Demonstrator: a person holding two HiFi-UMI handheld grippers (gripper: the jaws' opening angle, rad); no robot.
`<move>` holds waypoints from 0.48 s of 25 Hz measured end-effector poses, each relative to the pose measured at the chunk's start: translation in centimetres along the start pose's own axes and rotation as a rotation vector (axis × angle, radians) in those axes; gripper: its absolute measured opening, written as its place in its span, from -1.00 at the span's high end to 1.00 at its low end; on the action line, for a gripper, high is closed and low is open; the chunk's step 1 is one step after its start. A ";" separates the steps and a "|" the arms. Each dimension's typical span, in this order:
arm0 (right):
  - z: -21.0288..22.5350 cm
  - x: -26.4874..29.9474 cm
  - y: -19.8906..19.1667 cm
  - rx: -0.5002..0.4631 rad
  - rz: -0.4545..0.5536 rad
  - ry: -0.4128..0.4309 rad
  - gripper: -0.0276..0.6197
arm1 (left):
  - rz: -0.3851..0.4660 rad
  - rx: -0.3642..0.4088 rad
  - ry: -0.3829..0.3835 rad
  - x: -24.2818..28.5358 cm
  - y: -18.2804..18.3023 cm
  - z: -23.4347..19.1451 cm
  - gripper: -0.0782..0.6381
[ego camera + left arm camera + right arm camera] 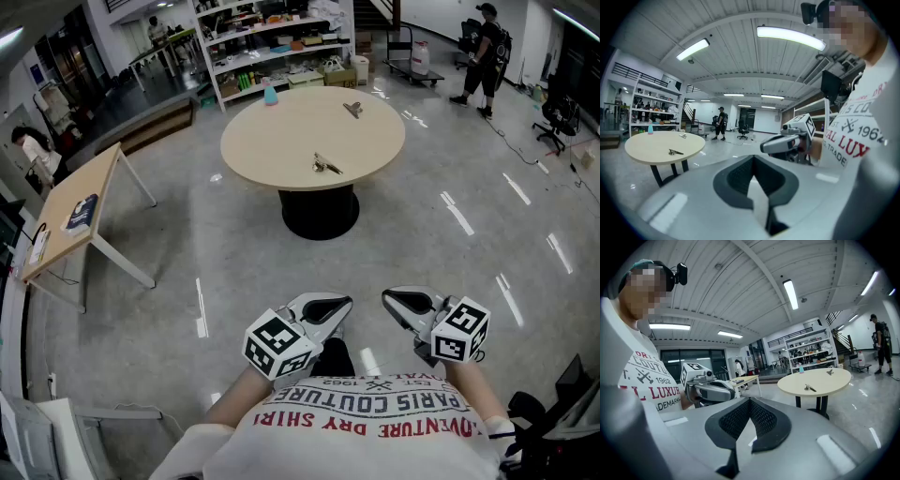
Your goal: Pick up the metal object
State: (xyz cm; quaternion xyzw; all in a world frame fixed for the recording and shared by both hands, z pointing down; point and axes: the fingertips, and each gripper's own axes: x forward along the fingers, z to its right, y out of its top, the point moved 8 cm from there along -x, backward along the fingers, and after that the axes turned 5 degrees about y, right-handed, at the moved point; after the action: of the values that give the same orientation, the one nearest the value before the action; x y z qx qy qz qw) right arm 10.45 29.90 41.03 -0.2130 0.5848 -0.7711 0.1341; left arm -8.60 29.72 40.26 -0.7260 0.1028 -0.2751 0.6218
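Observation:
A small metal object (327, 166) lies near the front edge of a round beige table (281, 141); it also shows in the left gripper view (675, 152) and the right gripper view (808, 388). A second metal piece (352, 110) lies farther back on the table. My left gripper (342, 302) and right gripper (389, 298) are held close to my body, well short of the table. Both have their jaws together with nothing between them. In each gripper view my own jaws (757, 187) (745, 427) fill the lower picture.
A blue bottle (270, 94) stands at the table's far edge. A wooden desk (75, 211) stands to the left, shelves (272, 42) behind the table. A person (487, 56) stands at back right near office chairs (562, 112). Polished floor lies between me and the table.

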 end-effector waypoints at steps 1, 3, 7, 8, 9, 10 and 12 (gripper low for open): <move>1.9 1.4 0.8 -0.004 0.002 0.001 0.91 | -0.002 0.002 0.004 1.0 0.4 -2.3 0.77; 6.0 4.2 2.5 -0.015 0.004 0.003 0.91 | -0.004 0.004 0.013 2.9 1.4 -7.1 0.77; 14.6 10.4 6.7 -0.027 -0.002 -0.002 0.91 | 0.006 -0.008 0.039 6.7 4.2 -17.5 0.77; 16.7 11.9 7.8 -0.025 0.001 -0.001 0.91 | 0.005 -0.007 0.047 7.5 4.9 -20.0 0.77; 18.6 13.4 9.0 -0.028 0.003 -0.001 0.91 | 0.003 -0.004 0.054 8.2 5.7 -22.4 0.77; 20.4 14.8 10.2 -0.035 0.006 -0.002 0.91 | 0.002 -0.002 0.062 8.9 6.6 -24.7 0.77; 23.7 17.1 12.5 -0.057 0.007 -0.005 0.91 | 0.012 -0.002 0.078 10.1 8.3 -28.8 0.77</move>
State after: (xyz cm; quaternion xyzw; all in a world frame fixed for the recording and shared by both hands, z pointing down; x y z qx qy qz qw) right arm 6.51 -1.39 37.31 -0.2168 0.6071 -0.7529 0.1322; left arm -13.78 -1.32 37.19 -0.7145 0.1317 -0.2994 0.6185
